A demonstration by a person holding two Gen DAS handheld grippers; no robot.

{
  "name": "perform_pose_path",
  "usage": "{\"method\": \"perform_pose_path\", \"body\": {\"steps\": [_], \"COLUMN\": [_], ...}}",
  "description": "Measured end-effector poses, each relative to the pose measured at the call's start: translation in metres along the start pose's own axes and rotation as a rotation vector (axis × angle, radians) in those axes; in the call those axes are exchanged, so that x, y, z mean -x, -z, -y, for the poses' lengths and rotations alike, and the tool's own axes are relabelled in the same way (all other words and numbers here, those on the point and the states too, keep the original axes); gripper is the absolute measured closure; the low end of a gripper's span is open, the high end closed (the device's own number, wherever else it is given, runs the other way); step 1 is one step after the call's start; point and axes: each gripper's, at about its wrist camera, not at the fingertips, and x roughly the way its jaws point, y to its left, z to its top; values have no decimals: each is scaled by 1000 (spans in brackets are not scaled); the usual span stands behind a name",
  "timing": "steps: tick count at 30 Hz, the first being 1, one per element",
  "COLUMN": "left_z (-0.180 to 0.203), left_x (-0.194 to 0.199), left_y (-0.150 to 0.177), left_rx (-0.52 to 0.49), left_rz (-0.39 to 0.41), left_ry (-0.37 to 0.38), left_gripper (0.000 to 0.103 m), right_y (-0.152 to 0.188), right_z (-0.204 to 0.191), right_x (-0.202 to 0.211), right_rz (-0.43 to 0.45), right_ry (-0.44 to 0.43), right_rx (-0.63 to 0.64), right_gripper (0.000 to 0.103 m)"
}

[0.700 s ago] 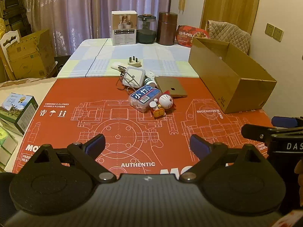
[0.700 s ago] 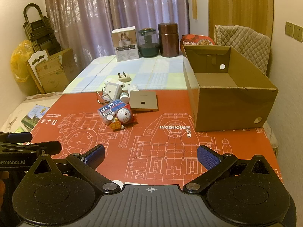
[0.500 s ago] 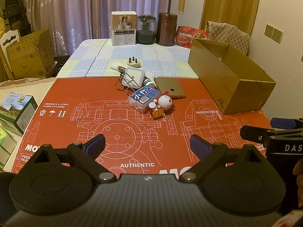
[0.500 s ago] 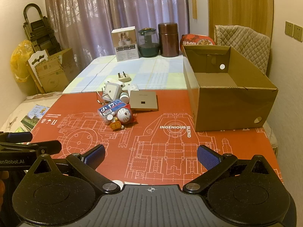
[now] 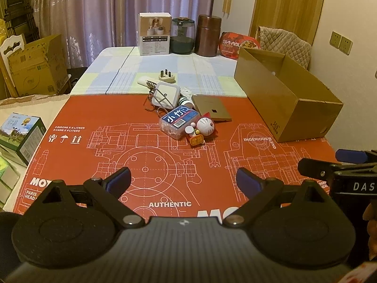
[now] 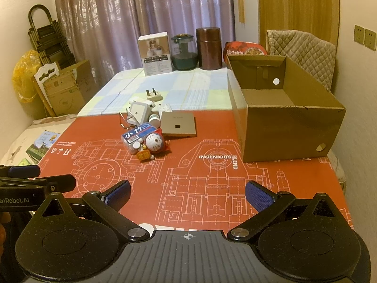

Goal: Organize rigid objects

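The blue-padded fingers [image 5: 117, 181] of the left gripper [image 5: 183, 181] stand spread wide with nothing between them, hanging over the near edge of the red mat printed with white machine drawings [image 5: 141, 155]. The right gripper [image 6: 188, 194] is likewise released, its blue pads [image 6: 259, 199] far apart and bare above the same mat. Each gripper shows at the edge of the other's view, side by side.

Further out, near the middle of the mat, the loose things lie in a cluster: a small orange tag charm [image 5: 196, 139], a round white-and-red cat figurine [image 5: 205, 126] touching a clear plastic box with a blue label [image 5: 178, 122], then a flat tan square device [image 5: 211, 108], a white square adapter [image 5: 165, 94] with a thin wire stand [image 5: 153, 105] leaning at it. Beyond these, on the checked pastel tablecloth [image 5: 122, 70], sits a cream three-pin plug [image 5: 166, 77].

To the right of the cluster, apart from it, stands the open brown cardboard box [image 6: 289, 127], empty inside. At the far table edge stand a white product carton [image 5: 154, 33], a dark green glass jar [image 5: 182, 36] and a brown cylindrical canister [image 5: 209, 35].
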Motion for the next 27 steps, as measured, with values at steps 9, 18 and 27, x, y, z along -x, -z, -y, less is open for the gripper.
{"method": "perform_pose_path", "body": {"steps": [9, 18, 27], "left_z": [-2, -2, -1], "left_x": [0, 1, 0], "left_y": [0, 0, 0], "left_rx": [3, 4, 6], "left_rz": [1, 0, -2], "left_ry": [4, 6, 7], "left_gripper": [9, 9, 9], "right_y": [2, 1, 2], "right_z": [0, -1, -1], "right_x": [-1, -1, -1], "right_rz": [-2, -3, -4], "right_ry": [-1, -2, -2], "right_rx": [3, 4, 4], "right_gripper": [2, 2, 2]}}
